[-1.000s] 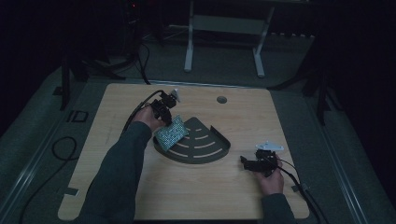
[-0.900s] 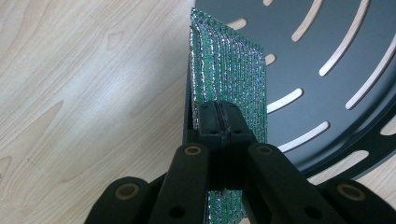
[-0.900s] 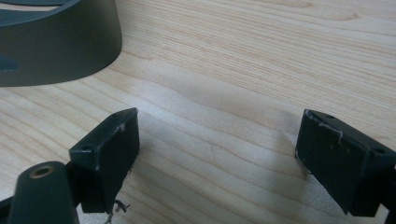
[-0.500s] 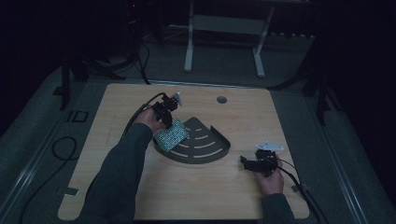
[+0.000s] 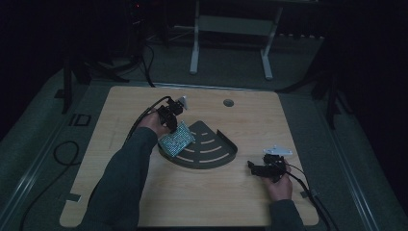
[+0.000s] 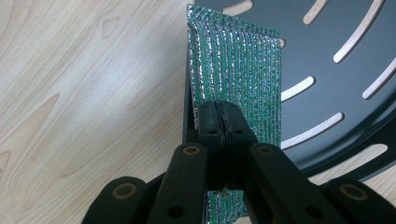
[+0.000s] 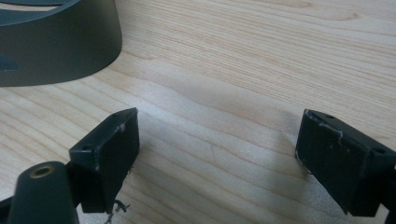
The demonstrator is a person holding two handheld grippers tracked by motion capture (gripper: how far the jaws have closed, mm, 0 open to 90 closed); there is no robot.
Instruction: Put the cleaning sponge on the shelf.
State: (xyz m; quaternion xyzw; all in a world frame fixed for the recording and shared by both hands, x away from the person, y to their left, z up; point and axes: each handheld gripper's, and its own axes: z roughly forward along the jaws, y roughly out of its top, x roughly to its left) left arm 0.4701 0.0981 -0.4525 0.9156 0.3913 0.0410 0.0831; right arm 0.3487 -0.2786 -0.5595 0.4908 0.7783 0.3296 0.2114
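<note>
A green glittery scouring pad (image 5: 177,139) leans over the left rim of a dark fan-shaped slotted tray (image 5: 214,150) in the middle of the wooden table. My left gripper (image 5: 174,129) is shut on the pad's upper edge. In the left gripper view the jaws (image 6: 225,123) meet tightly on the pad (image 6: 238,60), which hangs partly above the tray (image 6: 336,93) and partly above bare wood. My right gripper (image 5: 252,167) rests low on the table to the right of the tray, pointing left. Its jaws (image 7: 217,154) stand wide apart with nothing between them, and the tray's wall (image 7: 56,46) lies ahead of them.
A round hole (image 5: 228,102) is cut in the tabletop behind the tray. Cables trail from both grippers across the wood (image 5: 192,202). A white metal frame (image 5: 231,29) stands on the floor beyond the table's far edge.
</note>
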